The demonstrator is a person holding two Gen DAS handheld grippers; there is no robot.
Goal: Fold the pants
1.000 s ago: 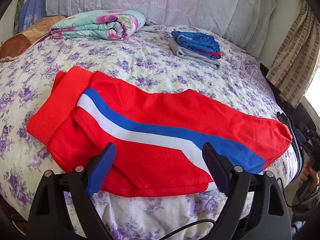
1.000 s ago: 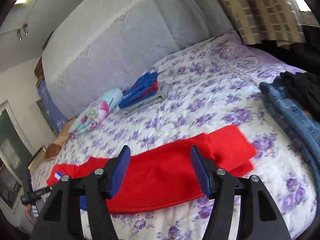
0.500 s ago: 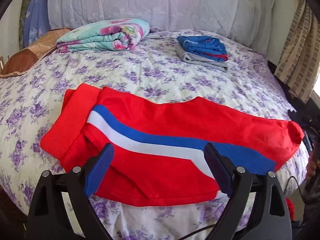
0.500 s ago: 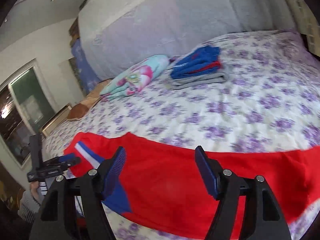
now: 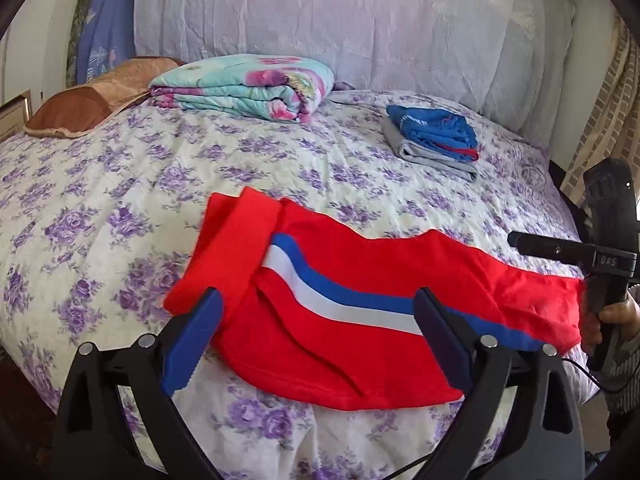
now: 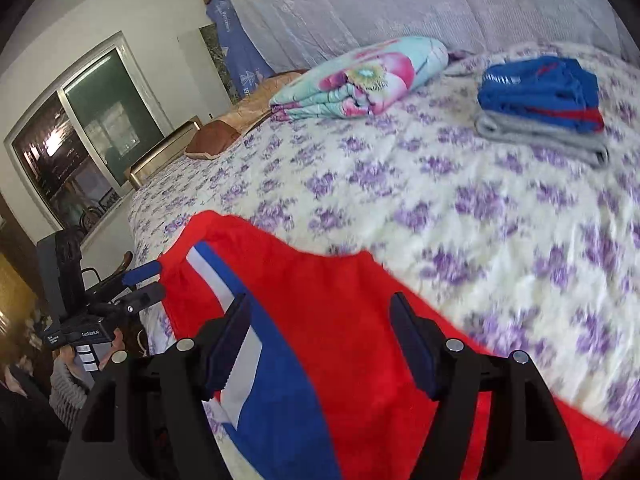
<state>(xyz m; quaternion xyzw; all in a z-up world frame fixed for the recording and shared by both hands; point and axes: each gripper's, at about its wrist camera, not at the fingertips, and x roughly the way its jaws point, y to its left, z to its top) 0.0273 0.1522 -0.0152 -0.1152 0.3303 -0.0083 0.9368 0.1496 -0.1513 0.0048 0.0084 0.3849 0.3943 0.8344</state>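
Covering the bed (image 5: pixel 120 184) is a purple-flowered quilt; red pants (image 5: pixel 340 320) lie along its near edge. Both hand-held grippers, left (image 5: pixel 316 336) and right (image 6: pixel 320 344), hover released above them. A folded blanket (image 5: pixel 244 84) sits by the headboard (image 5: pixel 340 20).

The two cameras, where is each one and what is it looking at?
Left wrist: on the left gripper, facing the headboard over the red pants; its own open fingers and the right gripper show.
Right wrist: on the right gripper, above the pants' right end, looking left; the left gripper shows.
Shared: pants, quilt, blue clothes.
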